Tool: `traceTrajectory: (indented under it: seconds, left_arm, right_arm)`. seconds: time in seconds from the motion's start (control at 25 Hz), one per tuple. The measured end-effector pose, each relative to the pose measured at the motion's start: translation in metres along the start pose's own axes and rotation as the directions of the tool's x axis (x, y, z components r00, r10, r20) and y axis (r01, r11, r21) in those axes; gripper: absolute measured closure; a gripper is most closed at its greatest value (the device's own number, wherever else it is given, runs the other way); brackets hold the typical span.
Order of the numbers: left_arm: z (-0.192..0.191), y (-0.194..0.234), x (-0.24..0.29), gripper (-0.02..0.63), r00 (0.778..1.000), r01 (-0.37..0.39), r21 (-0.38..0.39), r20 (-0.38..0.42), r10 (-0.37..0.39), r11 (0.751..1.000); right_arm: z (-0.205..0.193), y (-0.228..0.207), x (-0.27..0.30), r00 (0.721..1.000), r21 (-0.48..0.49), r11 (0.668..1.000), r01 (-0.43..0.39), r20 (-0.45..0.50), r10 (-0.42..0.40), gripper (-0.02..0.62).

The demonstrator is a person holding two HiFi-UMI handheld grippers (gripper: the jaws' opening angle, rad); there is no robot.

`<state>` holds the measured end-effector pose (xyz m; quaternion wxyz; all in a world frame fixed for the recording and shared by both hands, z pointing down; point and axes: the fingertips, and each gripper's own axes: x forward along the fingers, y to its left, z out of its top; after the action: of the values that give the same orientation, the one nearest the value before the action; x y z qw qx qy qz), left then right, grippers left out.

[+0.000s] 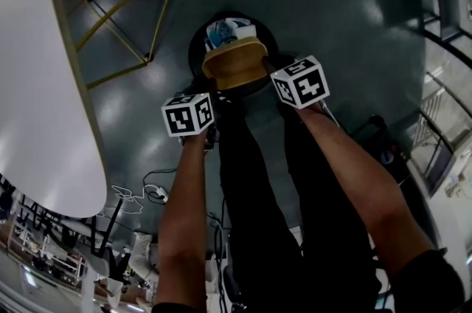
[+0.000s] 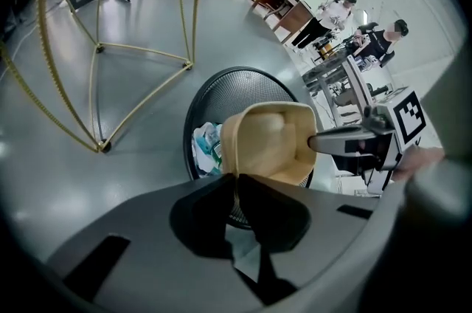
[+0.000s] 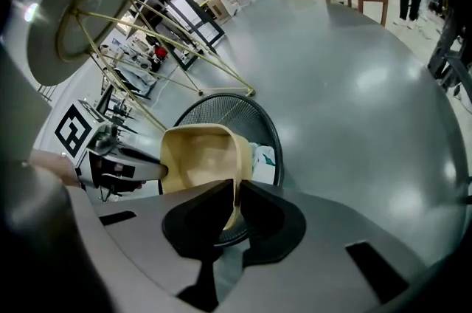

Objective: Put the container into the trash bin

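The tan container (image 1: 234, 62) hangs between the two tongs. The left tongs (image 2: 236, 190) are pinched on the thin wall of its left end and the right tongs (image 3: 236, 202) on the wall of its right end, each with the rim caught edge-on between the pads. Its long axis therefore runs straight from one pair of tongs to the other, with the open side turned away from the person. Ahead of and below both tips lies the black mesh trash bin (image 2: 210, 83), with litter (image 1: 228, 29) showing at the far side of its mouth. The container sits over the near part of that mouth, close to the near rim. Neither hand is nearer, as both share the load evenly. The coming move probably turns on easing the container a little farther out from the tongs over the opening, then letting both ends go together so that it drops in level.
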<state>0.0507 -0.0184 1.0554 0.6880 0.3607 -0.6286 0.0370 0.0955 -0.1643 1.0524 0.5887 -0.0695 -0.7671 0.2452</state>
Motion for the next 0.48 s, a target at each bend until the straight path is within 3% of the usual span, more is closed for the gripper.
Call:
traceTrajectory:
  seconds: [0.2, 0.32, 0.48]
  left_arm:
    - [-0.0030, 0.0022, 0.0011, 0.572, 0.999, -0.034, -0.008, 0.025, 0.034, 0.999]
    - [0.0017, 0.0027, -0.0006, 0.547, 0.997, -0.057, -0.011, 0.055, 0.058, 0.998]
    - [0.0039, -0.0035, -0.0022, 0.506, 0.995, -0.066, -0.012, 0.074, 0.067, 0.998]
  right_arm:
    - [0.0026, 0.0042, 0.0001, 1.000, -0.017, 1.000, 0.013, 0.015, -0.013, 0.540]
    - [0.0053, 0.0058, -0.0002, 0.999, -0.022, 0.999, 0.032, 0.023, -0.032, 0.436]
    - [0.0046, 0.0060, -0.0067, 0.999, -0.043, 0.998, 0.040, 0.029, -0.039, 0.434]
